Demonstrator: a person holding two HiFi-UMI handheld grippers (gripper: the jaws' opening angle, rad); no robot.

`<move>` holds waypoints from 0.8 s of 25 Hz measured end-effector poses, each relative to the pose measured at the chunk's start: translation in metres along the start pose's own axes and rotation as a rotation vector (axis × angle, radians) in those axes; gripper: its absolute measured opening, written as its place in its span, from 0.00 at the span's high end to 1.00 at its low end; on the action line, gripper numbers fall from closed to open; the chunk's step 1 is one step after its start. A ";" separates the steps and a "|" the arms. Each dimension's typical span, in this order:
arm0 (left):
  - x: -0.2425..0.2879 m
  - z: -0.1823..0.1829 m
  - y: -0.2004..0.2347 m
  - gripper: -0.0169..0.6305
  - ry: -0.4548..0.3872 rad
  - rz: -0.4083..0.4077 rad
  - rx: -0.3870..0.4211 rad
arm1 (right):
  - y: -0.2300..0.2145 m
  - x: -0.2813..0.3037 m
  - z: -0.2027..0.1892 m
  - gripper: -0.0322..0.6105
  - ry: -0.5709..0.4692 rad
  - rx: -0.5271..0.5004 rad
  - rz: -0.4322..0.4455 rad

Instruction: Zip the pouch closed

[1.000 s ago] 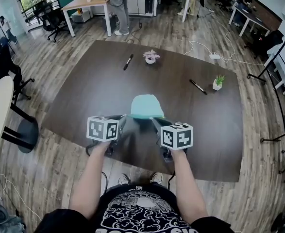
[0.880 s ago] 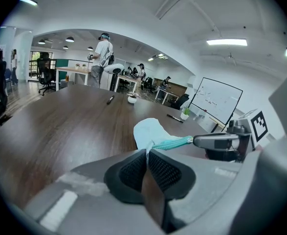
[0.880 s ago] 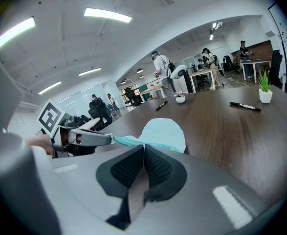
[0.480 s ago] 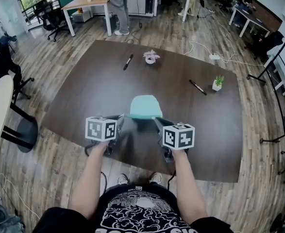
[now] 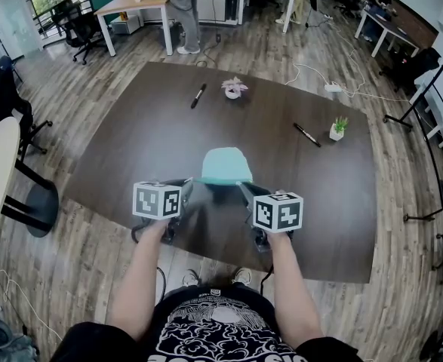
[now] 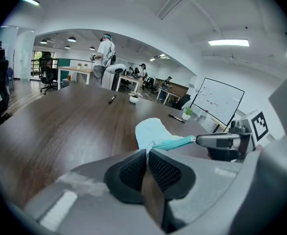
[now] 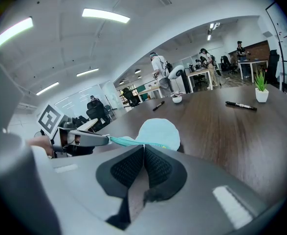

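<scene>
A light teal pouch (image 5: 225, 164) hangs just above the dark wooden table (image 5: 130, 142), held at its near zip edge between both grippers. My left gripper (image 5: 190, 182) is shut on the left end of that edge, and the pouch (image 6: 152, 130) rises just past its pads (image 6: 133, 169). The teal zip band (image 6: 175, 142) runs taut across to the right gripper's tip (image 6: 216, 141). My right gripper (image 5: 243, 188) is shut on the right end. In the right gripper view the zip band (image 7: 128, 142) stretches from the left gripper (image 7: 84, 139) to the right gripper's closed pads (image 7: 157, 166).
Two black markers (image 5: 199, 96) (image 5: 307, 134), a small pink-flowered pot (image 5: 235, 89) and a green potted plant (image 5: 339, 127) lie farther back on the table. A white power strip (image 5: 333, 87) sits at the far edge. A person (image 5: 185, 13) stands beyond the table.
</scene>
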State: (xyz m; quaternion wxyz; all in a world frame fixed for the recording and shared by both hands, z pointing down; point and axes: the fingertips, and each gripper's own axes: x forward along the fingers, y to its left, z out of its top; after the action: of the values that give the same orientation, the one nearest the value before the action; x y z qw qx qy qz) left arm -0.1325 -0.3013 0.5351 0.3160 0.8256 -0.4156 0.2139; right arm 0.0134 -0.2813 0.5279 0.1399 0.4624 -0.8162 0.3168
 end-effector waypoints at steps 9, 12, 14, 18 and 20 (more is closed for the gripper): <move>-0.004 0.000 0.007 0.94 -0.003 0.020 -0.004 | -0.005 -0.002 0.000 0.94 -0.005 0.011 -0.014; -0.003 0.000 0.008 0.94 0.000 0.020 -0.003 | -0.005 -0.002 -0.001 0.94 -0.002 0.010 -0.016; -0.003 0.001 0.008 0.94 0.000 0.018 -0.003 | -0.005 -0.001 0.000 0.94 -0.002 0.010 -0.016; -0.002 0.000 0.011 0.94 -0.001 0.027 -0.003 | -0.008 -0.002 0.000 0.94 -0.006 0.014 -0.022; -0.002 -0.001 0.013 0.94 0.000 0.029 -0.008 | -0.011 -0.003 0.000 0.94 -0.009 0.021 -0.024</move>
State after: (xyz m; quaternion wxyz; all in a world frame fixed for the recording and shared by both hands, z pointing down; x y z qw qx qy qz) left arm -0.1444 -0.3053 0.5386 0.3160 0.8182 -0.4285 0.2168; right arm 0.0241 -0.2835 0.5306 0.1353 0.4749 -0.8079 0.3216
